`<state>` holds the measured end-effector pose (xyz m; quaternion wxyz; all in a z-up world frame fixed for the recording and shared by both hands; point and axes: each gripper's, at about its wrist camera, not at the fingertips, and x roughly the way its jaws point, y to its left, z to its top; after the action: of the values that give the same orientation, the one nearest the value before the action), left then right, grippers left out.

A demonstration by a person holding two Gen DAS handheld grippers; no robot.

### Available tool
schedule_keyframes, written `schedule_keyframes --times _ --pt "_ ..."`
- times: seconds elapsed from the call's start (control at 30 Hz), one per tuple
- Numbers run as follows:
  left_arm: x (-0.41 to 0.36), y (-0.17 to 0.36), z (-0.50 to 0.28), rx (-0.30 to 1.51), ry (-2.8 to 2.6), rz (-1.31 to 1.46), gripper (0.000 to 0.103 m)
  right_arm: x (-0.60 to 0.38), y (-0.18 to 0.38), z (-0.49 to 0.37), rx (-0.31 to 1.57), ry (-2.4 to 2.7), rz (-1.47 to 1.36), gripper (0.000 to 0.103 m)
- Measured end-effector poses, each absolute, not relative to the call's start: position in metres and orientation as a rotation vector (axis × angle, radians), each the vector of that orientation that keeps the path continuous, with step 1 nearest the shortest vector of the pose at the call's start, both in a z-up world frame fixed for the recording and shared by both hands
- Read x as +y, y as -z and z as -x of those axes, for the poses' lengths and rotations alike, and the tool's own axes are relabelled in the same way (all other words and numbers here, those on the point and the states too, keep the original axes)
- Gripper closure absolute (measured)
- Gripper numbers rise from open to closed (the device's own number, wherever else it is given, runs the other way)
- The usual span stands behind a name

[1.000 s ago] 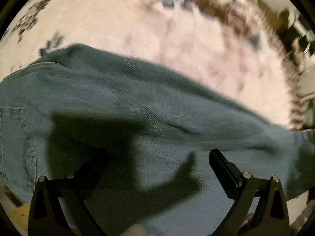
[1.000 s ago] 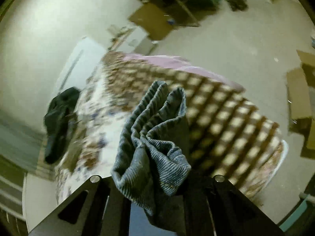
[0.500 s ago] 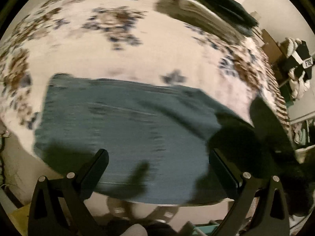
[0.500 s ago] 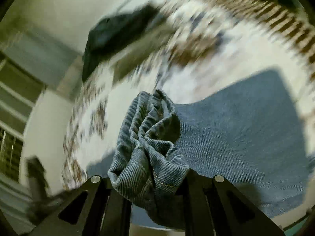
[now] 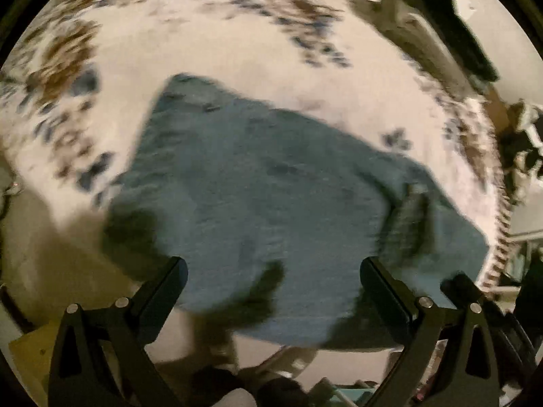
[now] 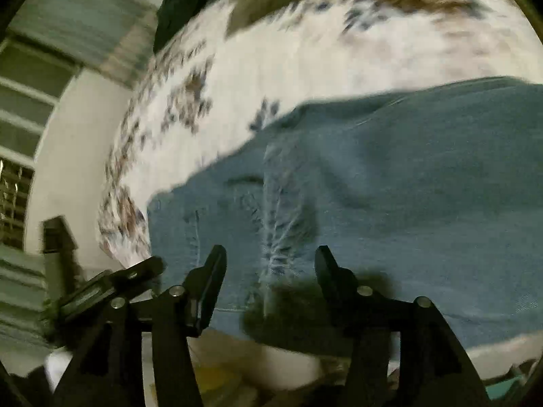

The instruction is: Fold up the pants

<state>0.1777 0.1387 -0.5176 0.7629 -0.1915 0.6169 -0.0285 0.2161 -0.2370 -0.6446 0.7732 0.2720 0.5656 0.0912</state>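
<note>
The blue denim pants point(image 5: 264, 190) lie folded flat on a bed with a floral cover point(image 5: 210, 34). In the right wrist view the pants point(image 6: 390, 183) fill the middle, with a frayed worn patch near my fingers. My left gripper point(image 5: 271, 271) is open and empty, held above the near edge of the pants. My right gripper point(image 6: 269, 257) is open and empty just above the denim near the frayed patch. Part of the other gripper point(image 6: 112, 285) shows at the lower left of the right wrist view.
A dark garment point(image 5: 454, 23) lies at the far side of the bed; it also shows in the right wrist view point(image 6: 180, 3). The bed's near edge point(image 6: 288, 363) runs just below the pants. A wall and window blinds point(image 6: 30, 108) stand at the left.
My right gripper held a bunched end of the pants, carried it over the bed, and has now let go; the denim lies flat. My left gripper pulled back and higher, staying open.
</note>
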Motion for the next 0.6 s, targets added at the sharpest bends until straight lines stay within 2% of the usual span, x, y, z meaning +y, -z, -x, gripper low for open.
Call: schedule_keyframes --times 0.13,0.33,0.37,0.43,0.5,0.6 --pt "0.098 0.521 -0.199 1.367 0.166 0.426 0.000 -0.295 0.634 -0.196 1.251 0.022 -0.597 0.035" --pt "0.018 0.560 -0.225 1.436 0.295 0.344 0.002 -0.382 0.658 -0.162 1.287 0.312 -0.668 0.035" --pt "0.010 0.565 -0.226 1.440 0.311 0.317 0.014 -0.390 0.661 -0.158 1.290 0.338 -0.683 0.035" --pt "-0.001 0.568 -0.224 1.415 0.298 0.229 0.024 -0.402 0.666 -0.144 1.294 0.375 -0.706 0.035" --pt "-0.005 0.562 -0.214 1.357 0.380 0.212 0.094 -0.416 0.670 -0.138 1.311 0.404 -0.720 0.035" --pt "0.003 0.550 -0.203 1.334 0.389 0.250 0.094 -0.430 0.670 -0.130 1.314 0.403 -0.721 0.035"
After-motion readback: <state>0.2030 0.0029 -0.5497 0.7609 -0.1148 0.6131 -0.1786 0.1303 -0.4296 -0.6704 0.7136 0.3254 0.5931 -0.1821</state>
